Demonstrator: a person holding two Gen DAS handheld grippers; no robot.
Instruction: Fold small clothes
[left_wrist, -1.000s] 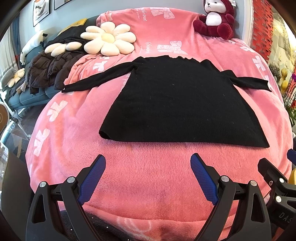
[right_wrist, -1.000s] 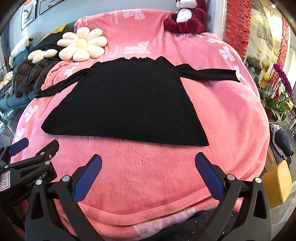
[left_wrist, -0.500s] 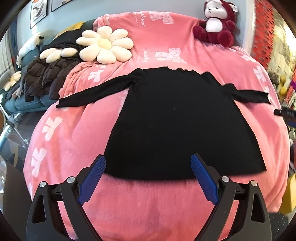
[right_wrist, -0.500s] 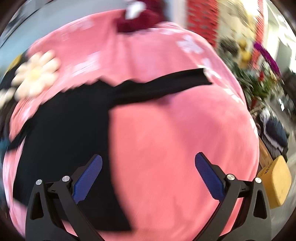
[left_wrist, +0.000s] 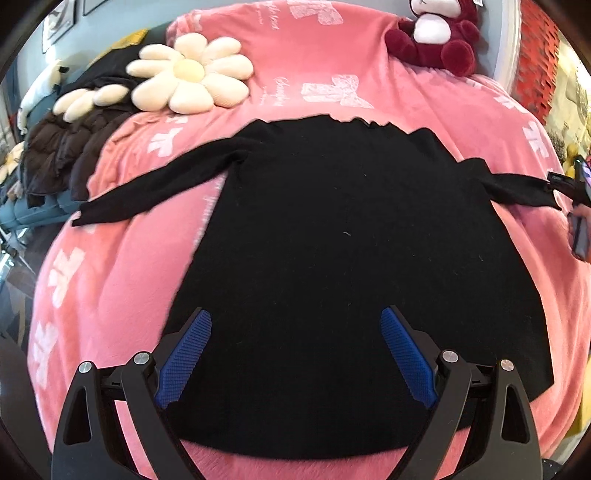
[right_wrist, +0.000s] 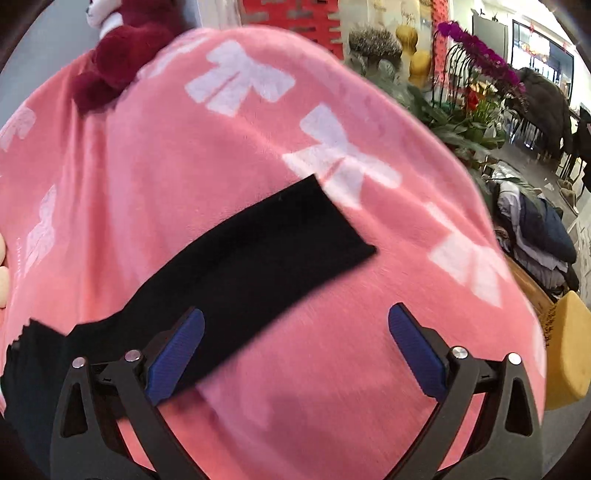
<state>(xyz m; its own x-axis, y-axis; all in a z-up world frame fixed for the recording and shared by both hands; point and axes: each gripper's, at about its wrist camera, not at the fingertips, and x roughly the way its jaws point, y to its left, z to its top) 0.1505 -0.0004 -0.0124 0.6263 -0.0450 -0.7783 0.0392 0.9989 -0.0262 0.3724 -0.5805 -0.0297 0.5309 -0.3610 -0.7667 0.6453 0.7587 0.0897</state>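
A black long-sleeved top (left_wrist: 343, 240) lies flat on a pink blanket (left_wrist: 122, 266), both sleeves spread out to the sides. My left gripper (left_wrist: 295, 354) is open and empty, hovering over the lower body of the top. My right gripper (right_wrist: 295, 347) is open and empty just above the top's right sleeve (right_wrist: 266, 258), whose cuff lies ahead of the fingers. The right gripper also shows at the right edge of the left wrist view (left_wrist: 580, 206), by the sleeve end.
A flower-shaped cushion (left_wrist: 188, 74) and dark jackets (left_wrist: 62, 147) lie at the back left. A red and white plush bear (left_wrist: 436, 33) sits at the back. Right of the bed are plants (right_wrist: 469, 92), piled clothes (right_wrist: 535, 232) and a yellow stool (right_wrist: 569, 347).
Both grippers moved forward. The left went from the near hem to over the top's body. The right swung right and now hovers over the right sleeve.
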